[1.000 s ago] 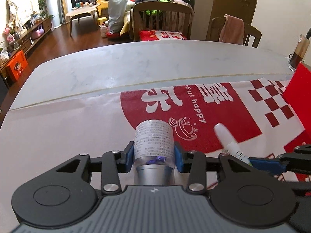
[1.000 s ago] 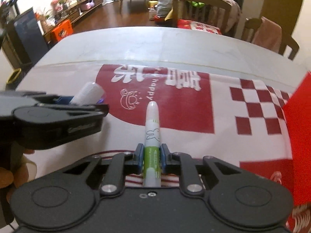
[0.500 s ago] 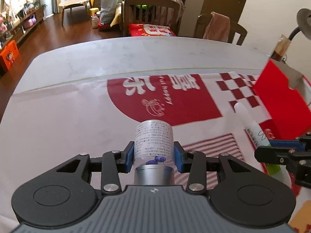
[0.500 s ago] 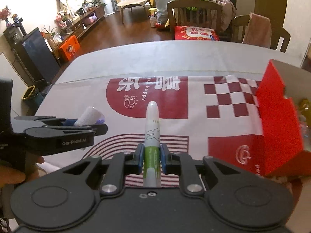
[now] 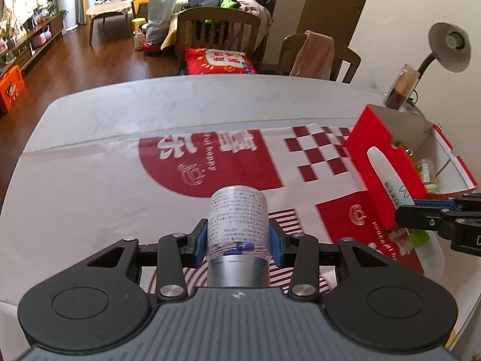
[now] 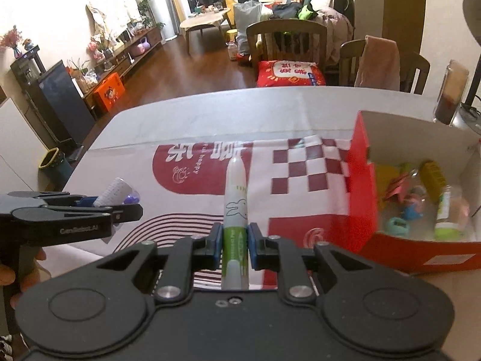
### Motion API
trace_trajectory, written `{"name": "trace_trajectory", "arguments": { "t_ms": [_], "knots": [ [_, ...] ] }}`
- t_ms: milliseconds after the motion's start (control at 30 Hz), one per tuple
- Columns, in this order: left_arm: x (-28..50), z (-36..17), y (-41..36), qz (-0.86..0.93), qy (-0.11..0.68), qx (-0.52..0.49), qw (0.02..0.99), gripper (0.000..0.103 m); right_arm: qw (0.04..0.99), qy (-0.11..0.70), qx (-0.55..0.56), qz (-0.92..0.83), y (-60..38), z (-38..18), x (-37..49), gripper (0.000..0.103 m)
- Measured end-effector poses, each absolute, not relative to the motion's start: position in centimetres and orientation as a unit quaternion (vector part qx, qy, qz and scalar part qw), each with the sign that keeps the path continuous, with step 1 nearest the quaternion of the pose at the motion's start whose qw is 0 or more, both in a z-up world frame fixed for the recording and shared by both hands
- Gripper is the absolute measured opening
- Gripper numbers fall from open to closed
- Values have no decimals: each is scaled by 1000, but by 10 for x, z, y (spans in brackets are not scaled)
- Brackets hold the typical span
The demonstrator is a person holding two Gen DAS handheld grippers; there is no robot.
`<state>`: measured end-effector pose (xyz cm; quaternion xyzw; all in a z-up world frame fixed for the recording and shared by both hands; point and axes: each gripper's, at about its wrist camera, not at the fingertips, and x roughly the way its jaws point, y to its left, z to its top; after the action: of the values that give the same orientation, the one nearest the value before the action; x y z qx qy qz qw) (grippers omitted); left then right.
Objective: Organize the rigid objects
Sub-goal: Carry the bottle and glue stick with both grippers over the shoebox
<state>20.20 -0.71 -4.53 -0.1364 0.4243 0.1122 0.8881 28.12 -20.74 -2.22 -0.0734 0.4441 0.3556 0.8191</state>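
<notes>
risks ahead, mostly at the drop. left gripper (image 5: 238,242) pinching a clear labelled bottle (image 5: 237,219) by its body near the silver cap, held out above the red-and-white printed mat (image 5: 90,198). right gripper (image 6: 235,248) pressed together on a green-and-white pen (image 6: 236,210) with a rabbit drawing, tip pointing away, also above the mat. red box (image 6: 360,180) open at the right, already crowded with small toys and a jar, so little bare floor left inside. could bounce out or knock the contents if released from too high. could catch the near wall of the box if carried in low. could clash, with both grippers close together and likely bound for the same opening. might slip, the bottle being smooth and round between flat pads.
</notes>
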Motion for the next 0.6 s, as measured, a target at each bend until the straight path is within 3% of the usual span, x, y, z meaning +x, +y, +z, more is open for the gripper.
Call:
{"name": "trace_trajectory", "arguments": {
  "t_ms": [600],
  "knots": [
    [293,-8,-146,64,398,-98,910,40,846,427,-41,317,-341,-14,364,17]
  ]
}}
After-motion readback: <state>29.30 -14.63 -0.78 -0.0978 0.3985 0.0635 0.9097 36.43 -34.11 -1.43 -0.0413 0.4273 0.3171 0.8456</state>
